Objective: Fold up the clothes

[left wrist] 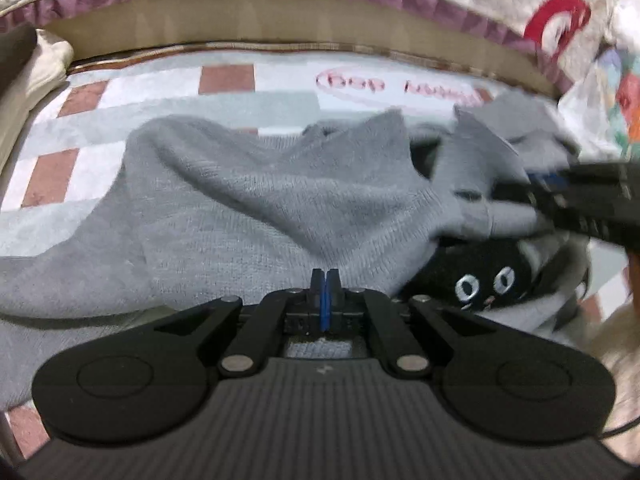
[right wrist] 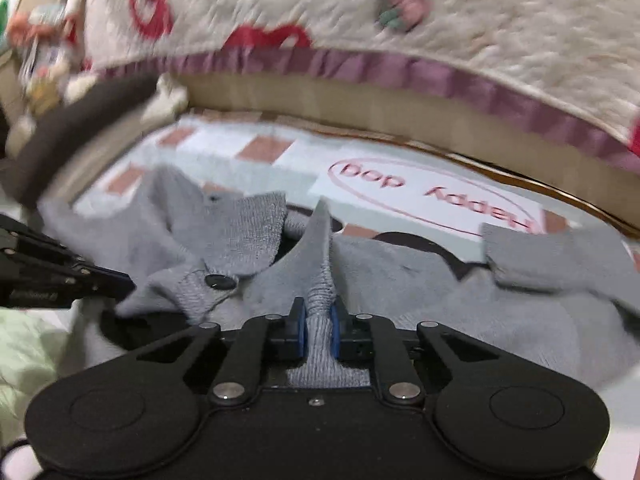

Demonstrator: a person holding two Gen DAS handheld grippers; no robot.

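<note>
A grey knit cardigan [left wrist: 248,200] lies rumpled on a checked mat [left wrist: 224,80]. It has a dark button [right wrist: 218,281] and a black cat-face patch [left wrist: 480,280]. My right gripper [right wrist: 318,320] is shut on a bunched ridge of the cardigan [right wrist: 400,292], with grey knit squeezed between its blue pads. In the left wrist view the right gripper [left wrist: 532,188] shows blurred at the right, holding cloth lifted off the mat. My left gripper [left wrist: 325,280] is shut, blue pads together and no cloth visible between them. In the right wrist view the left gripper [right wrist: 124,286] has its tip at the cardigan's left edge.
A cream quilt with purple trim [right wrist: 400,68] hangs over the far side of the mat, above a tan edge. The mat carries a pink oval with lettering [right wrist: 432,196]. A pale green cloth [right wrist: 24,352] lies at the lower left, and a cream cushion [left wrist: 40,68] sits at the far left.
</note>
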